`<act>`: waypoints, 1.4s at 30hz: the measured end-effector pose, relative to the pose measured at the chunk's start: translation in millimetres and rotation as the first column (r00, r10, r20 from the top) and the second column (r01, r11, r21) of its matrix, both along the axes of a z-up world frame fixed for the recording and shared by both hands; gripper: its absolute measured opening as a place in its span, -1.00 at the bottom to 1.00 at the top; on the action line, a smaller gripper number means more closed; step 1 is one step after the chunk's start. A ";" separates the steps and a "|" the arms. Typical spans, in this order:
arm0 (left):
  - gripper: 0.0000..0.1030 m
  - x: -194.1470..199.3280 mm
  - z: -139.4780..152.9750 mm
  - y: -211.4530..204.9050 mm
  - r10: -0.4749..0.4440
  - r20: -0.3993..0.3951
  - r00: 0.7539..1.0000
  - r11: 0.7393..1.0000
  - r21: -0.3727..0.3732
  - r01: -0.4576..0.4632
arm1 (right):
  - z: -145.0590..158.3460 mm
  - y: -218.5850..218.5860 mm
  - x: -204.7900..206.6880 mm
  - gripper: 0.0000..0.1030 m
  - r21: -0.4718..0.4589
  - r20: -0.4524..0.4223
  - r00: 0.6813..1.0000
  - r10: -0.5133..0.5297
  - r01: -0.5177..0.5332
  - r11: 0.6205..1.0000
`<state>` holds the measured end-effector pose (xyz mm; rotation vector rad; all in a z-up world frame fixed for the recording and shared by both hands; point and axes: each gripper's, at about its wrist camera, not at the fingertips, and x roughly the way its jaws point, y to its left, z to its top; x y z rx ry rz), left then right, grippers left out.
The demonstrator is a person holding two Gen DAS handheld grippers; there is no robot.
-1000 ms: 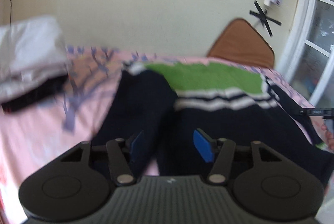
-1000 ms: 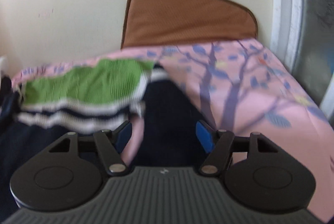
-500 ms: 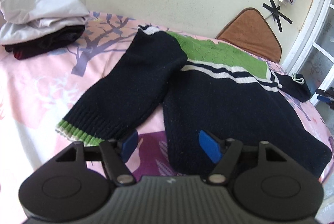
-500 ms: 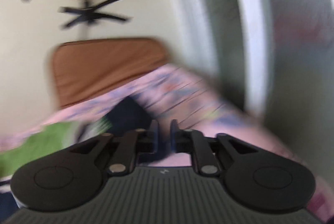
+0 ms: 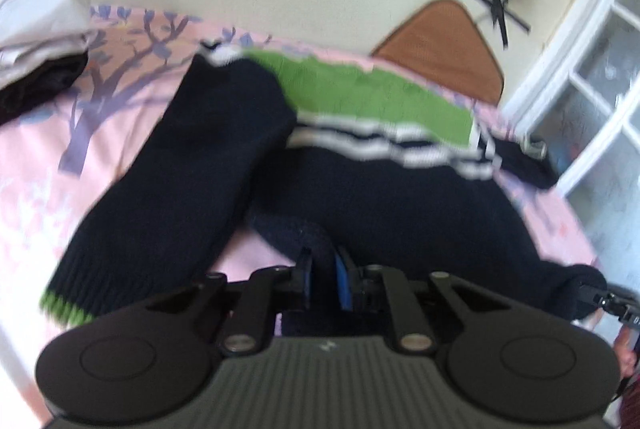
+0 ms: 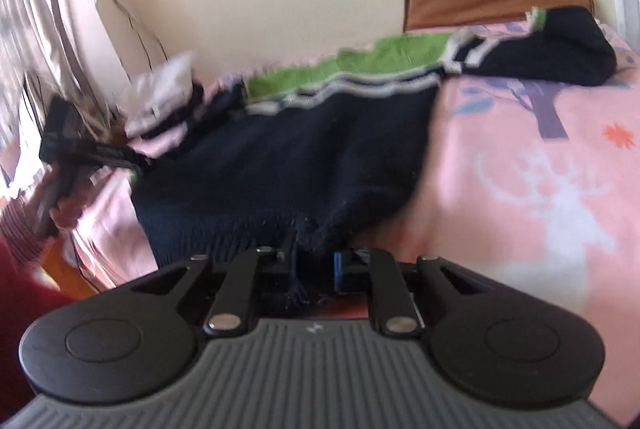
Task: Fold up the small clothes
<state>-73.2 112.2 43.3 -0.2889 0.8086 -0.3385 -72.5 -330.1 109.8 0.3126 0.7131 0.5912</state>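
A navy knit sweater (image 5: 380, 209) with a green yoke and white stripes lies flat on the pink bed sheet (image 6: 540, 169). Its left sleeve (image 5: 180, 189) stretches toward the near left, and its right sleeve (image 6: 560, 57) is bunched by the far edge. My left gripper (image 5: 322, 277) is closing on the hem's left part, with navy fabric pinched between the blue pads. My right gripper (image 6: 314, 265) is closing on the hem's right corner, and frayed navy knit sits between its jaws. Each gripper shows at the edge of the other's view: left gripper (image 6: 100, 151), right gripper (image 5: 608, 299).
A stack of folded white and dark clothes (image 5: 36, 29) lies at the bed's far left. A brown cushion (image 5: 444, 45) leans on the wall behind the sweater. A white window frame (image 5: 592, 101) borders the right side, and a curtain (image 6: 36, 9) hangs on the left.
The left jaws came together on the sweater's hem. The right gripper swung from the sleeve end by the window back to the hem's right corner, and its jaws now pinch the knit there.
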 end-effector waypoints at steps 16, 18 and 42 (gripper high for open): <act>0.54 15.7 -3.9 9.8 0.063 -0.032 0.997 0.983 -0.173 -0.068 | -41.7 -18.9 80.4 -0.61 0.023 -0.144 0.947 -0.288 0.294 0.956; 0.57 5.5 -4.7 7.8 0.056 -0.020 0.998 0.978 -0.200 -0.059 | -39.4 -21.1 78.3 -0.61 0.018 -0.142 0.948 -0.283 0.289 0.957; -0.20 -122.9 8.0 75.5 0.057 -0.094 0.994 0.997 -0.038 -0.061 | 51.0 -29.8 -28.3 -0.10 -0.198 -0.099 0.968 -0.229 0.207 0.958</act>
